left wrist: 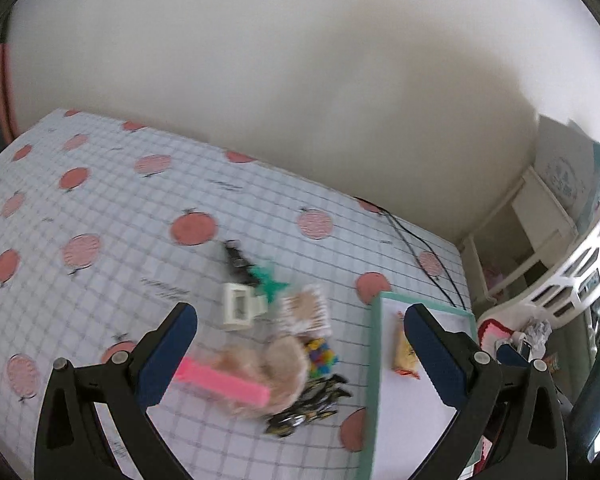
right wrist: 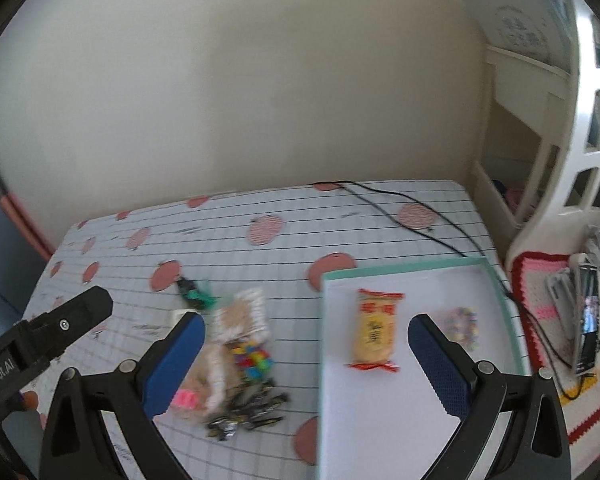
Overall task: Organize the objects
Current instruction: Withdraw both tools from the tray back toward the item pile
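A white tray with a teal rim (right wrist: 404, 271) (left wrist: 374, 360) lies on the right of the checked tablecloth. In it are a yellow snack packet (right wrist: 374, 330) (left wrist: 404, 352) and a small bag of coloured beads (right wrist: 462, 326). Left of the tray sits a blurred pile: a pink bar (left wrist: 224, 382), a beige bagged item (left wrist: 268, 372), coloured beads (right wrist: 252, 356), black-and-yellow wrapped candies (right wrist: 248, 408), a white square frame (left wrist: 240, 308) and a green star (left wrist: 270, 282). My left gripper (left wrist: 300, 356) hangs open above the pile. My right gripper (right wrist: 308, 364) is open over the tray's left edge, holding nothing.
A black cable (right wrist: 420, 224) runs across the table's back right corner. Right of the table stand a white slotted basket (right wrist: 592, 120), a cream shelf unit (right wrist: 512, 128) and a red-edged crocheted mat (right wrist: 540, 320) carrying a phone (right wrist: 588, 332). A plain wall is behind.
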